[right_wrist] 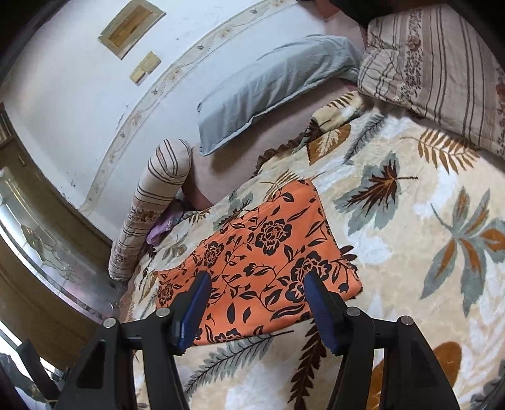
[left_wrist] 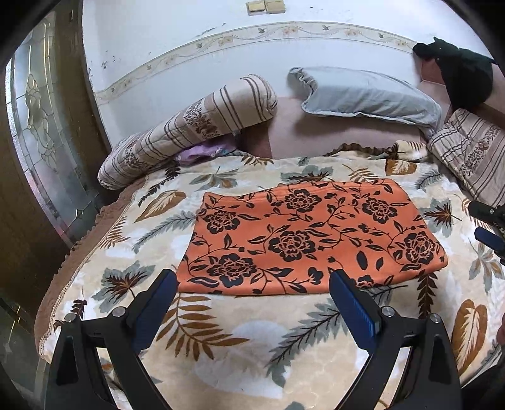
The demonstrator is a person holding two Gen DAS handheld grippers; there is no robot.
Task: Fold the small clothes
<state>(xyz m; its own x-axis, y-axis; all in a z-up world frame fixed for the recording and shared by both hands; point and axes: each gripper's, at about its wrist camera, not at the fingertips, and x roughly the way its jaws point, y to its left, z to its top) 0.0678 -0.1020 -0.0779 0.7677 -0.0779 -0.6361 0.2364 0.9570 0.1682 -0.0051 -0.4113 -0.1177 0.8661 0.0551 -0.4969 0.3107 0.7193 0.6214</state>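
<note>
Orange floral cloth (left_wrist: 311, 236): flat mid-bed (left_wrist: 246, 340), long axis crosswise. Left claw (left_wrist: 252, 284), right claw (right_wrist: 255, 284): both agape, empty, at its near edge.

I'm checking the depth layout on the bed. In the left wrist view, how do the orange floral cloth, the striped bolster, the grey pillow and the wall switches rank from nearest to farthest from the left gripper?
From the left gripper:
1. Orange floral cloth, just ahead, flat on the blanket.
2. Striped bolster, far left, past the cloth.
3. Grey pillow, behind, centre-right, by the wall.
4. Wall switches, high on the wall.
</note>
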